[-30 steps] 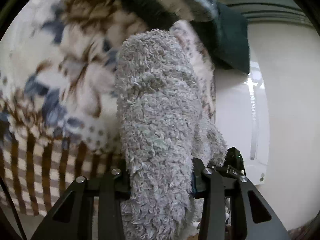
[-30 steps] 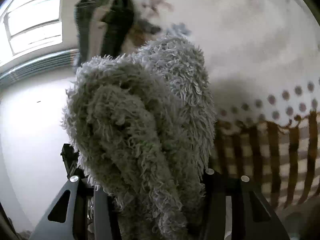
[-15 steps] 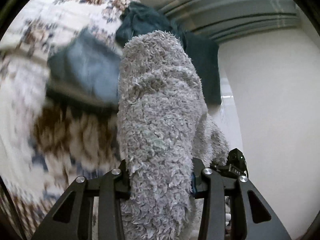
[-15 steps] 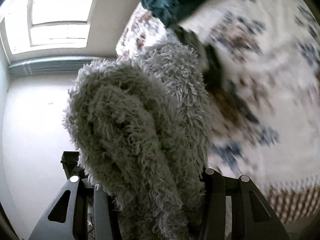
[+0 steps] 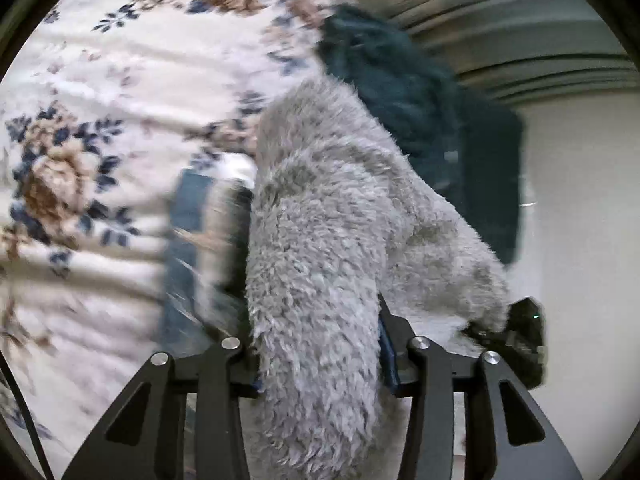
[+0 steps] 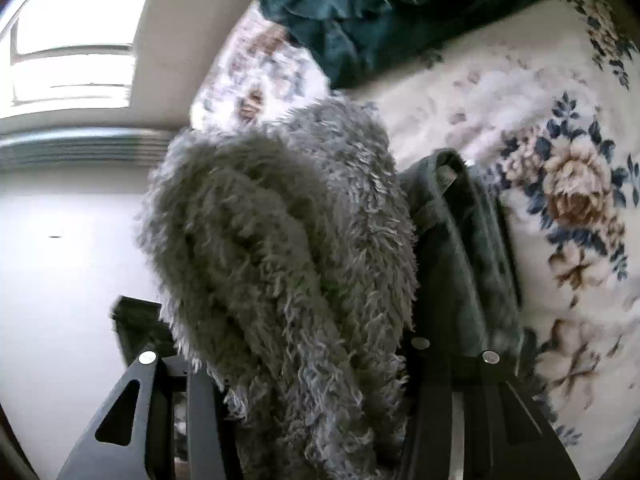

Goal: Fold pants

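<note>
Fluffy grey fleece pants (image 5: 320, 220) are bunched into a thick roll and fill the middle of both wrist views. My left gripper (image 5: 316, 360) has this roll between its jaws, which are opening while the pads still touch the fleece. In the right wrist view the same pants (image 6: 280, 220) bulge up between the jaws of my right gripper (image 6: 308, 360), which are also easing apart around the fabric. The pants hang above a floral bedspread (image 5: 100, 120). The fingertips are buried in fleece.
A folded stack of blue and beige clothes (image 5: 188, 240) lies on the bed just left of the pants; from the right it shows as a folded grey-green garment (image 6: 460, 240). A dark teal garment (image 5: 420, 112) is heaped at the bed's far edge. A white wall (image 6: 60, 260) and window (image 6: 72, 40) lie beyond.
Both grippers have carried the pants across the bed, from its striped border to beside the folded stack and teal garment. The pants stay between the jaws.
</note>
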### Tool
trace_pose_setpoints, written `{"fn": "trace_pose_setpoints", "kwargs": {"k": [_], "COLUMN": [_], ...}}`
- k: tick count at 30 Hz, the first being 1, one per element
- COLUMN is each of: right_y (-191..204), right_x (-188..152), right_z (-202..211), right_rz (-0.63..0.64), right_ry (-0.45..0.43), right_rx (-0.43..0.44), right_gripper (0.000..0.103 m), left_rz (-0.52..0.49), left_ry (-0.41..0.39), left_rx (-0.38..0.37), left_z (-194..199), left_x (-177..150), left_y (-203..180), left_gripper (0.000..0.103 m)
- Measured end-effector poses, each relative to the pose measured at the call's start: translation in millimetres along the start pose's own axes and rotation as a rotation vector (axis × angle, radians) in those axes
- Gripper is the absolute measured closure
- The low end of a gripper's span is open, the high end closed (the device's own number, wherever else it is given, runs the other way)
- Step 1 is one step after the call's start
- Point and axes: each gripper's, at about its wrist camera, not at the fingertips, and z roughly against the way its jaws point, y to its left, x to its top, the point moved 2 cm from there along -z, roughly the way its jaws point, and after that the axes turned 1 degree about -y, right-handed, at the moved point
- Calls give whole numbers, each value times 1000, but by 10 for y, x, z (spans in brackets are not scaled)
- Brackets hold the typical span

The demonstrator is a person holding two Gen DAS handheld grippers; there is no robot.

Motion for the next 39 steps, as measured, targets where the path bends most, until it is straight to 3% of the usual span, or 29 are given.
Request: {"fn": "trace_pose_setpoints", "kwargs": {"k": [1,4,5,6,7,8,9,12,15,18,26,39], "right_y": [-16,17,45,63,83,126,167,393,664,847,1164,1623], "right_x": [27,44,50,26,14,8,1,-129,-475,-872,-1859,-3508], "right_z": [-90,-164,-152,-115,-43,68,154,430,666,846,1335,2505], "right_rz": [2,22,32,42,51,64,89,218,339,402,459,567], "right_ry": [18,37,39,29,5,-30,-61,-156,-240,-283,-386,-491], "right_rx": [-25,-79,-100,-126,-154,-195,-246,-449,-651,-731,-813,-749], "right_gripper": [49,31,14,6,6,6,6,3,3,3,3,3], "left_rz": [4,-22,-37,-57,-78,-100,-123,-198,-260,-289,-347,-399], "left_ry": [20,27,21,7,-16,-45,-71,-155,-227,-265,-331,-460], "left_rx": [38,79,111,152,192,241,287,447,560,613,681,668], "left_z": [-59,-88,-63,-25,36,91,159,333,515,650,1034,1895], "left_x": [49,51,27,3,-28,-47,-77,-217,-437,-677,-1377,-2756], "left_y": [48,39,-1,-54,-116,-165,-239,-429,-602,-709,-1068,-1767], "left_gripper": [61,58,55,49,41,18,6,6,6,6,6,6]}}
